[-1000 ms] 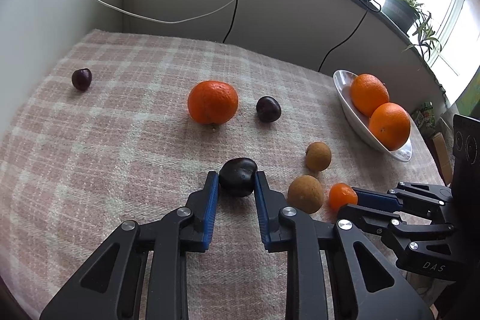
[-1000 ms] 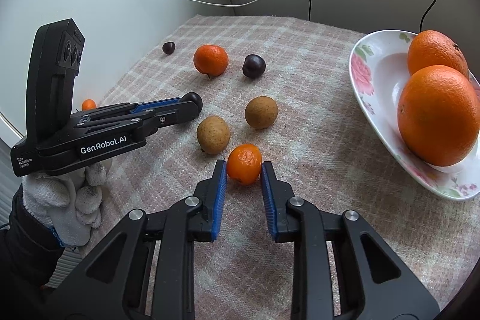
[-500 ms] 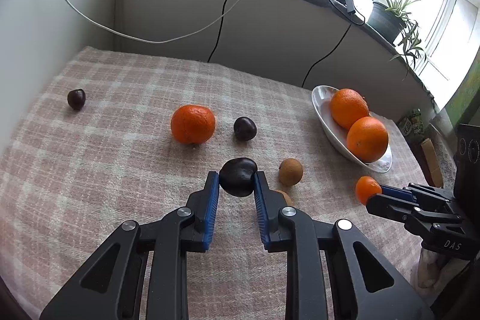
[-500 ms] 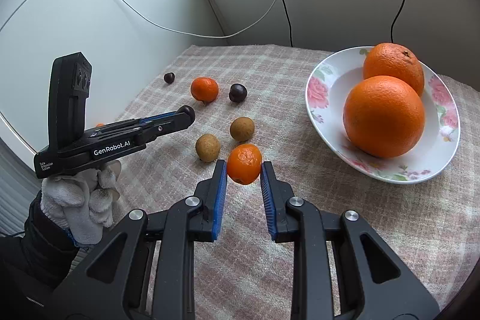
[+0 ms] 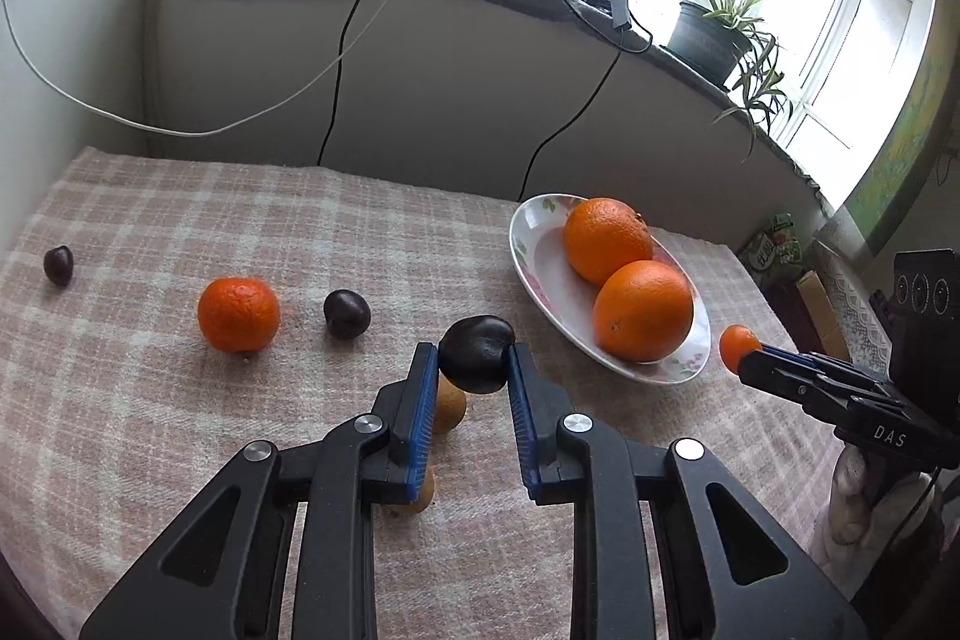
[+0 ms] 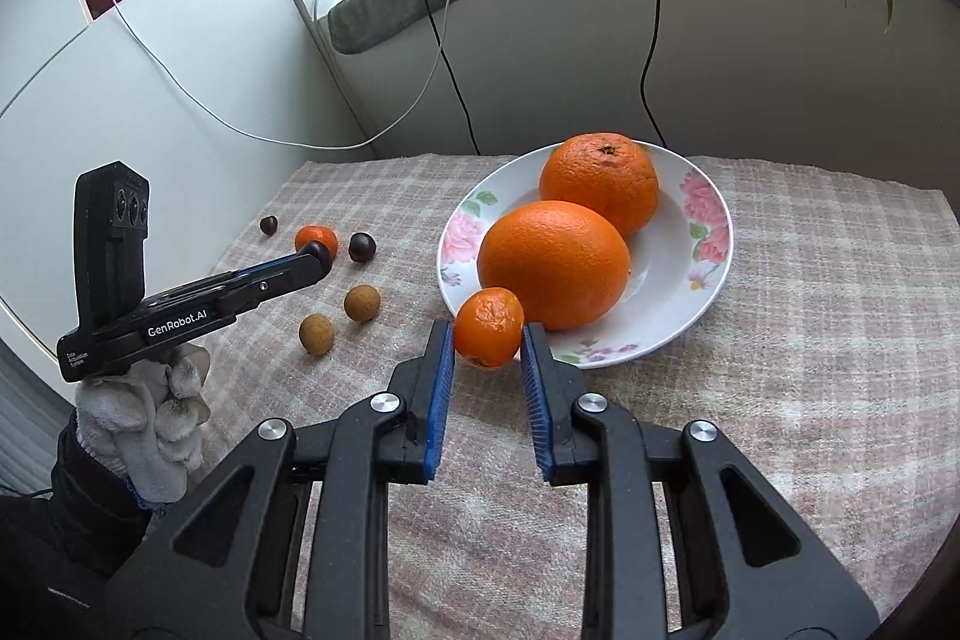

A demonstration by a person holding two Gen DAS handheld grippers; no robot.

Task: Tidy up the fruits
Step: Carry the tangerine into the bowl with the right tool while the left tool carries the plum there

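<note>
My left gripper (image 5: 474, 358) is shut on a dark plum (image 5: 477, 353) and holds it above the checked cloth. My right gripper (image 6: 487, 343) is shut on a small wrinkled tangerine (image 6: 488, 327), held above the cloth at the near rim of the flowered plate (image 6: 711, 244). The plate holds two large oranges (image 6: 555, 263). In the left wrist view the plate (image 5: 540, 274) is to the right, with the right gripper (image 5: 744, 349) and its tangerine beside it. On the cloth lie a tangerine (image 5: 239, 314), two dark plums (image 5: 346, 306) and two brown round fruits (image 6: 362, 303).
The table is covered by a checked cloth (image 5: 150, 400). Cables (image 5: 336, 58) hang down the wall behind it. A potted plant (image 5: 714, 34) stands on the sill at the back right. A wall runs along the table's left side.
Both grippers have risen with their fruit. The right gripper has moved toward the plate with the small tangerine. The left gripper has moved right with the plum.
</note>
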